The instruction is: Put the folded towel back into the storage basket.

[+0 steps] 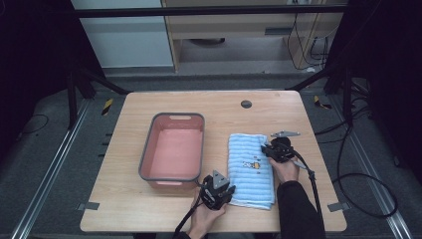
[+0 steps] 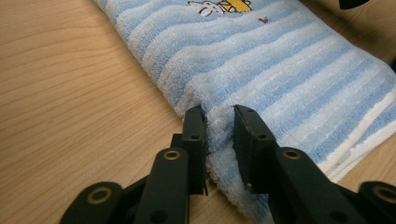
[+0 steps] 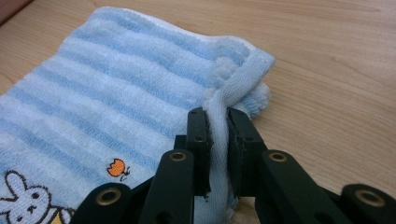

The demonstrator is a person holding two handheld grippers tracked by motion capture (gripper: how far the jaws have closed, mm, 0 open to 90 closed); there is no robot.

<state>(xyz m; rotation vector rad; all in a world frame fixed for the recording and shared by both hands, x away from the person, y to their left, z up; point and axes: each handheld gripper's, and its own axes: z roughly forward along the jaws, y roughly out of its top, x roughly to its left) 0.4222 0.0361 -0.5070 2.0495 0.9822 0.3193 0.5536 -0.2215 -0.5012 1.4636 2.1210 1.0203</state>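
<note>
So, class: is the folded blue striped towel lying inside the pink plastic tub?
No, the folded blue striped towel lies on the wooden table, beside the pink plastic tub.

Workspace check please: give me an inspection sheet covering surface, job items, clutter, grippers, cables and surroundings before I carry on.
Surface: light wooden table, round dark grommet near its far edge.
Job's things: folded blue-and-white striped terry towel with cartoon embroidery, lying flat; empty pink plastic basin with grey rim beside it, to its left.
Clutter: nothing seen.
Grippers: left gripper shut on the towel's near left corner; right gripper shut on the edge near its far right corner. Both corners slightly bunched.
Cables: black cable from the right gripper loops off the table's right edge; the left one trails toward the person.
Surroundings: grey floor, metal rails, black frame struts, wooden furniture behind.
</note>
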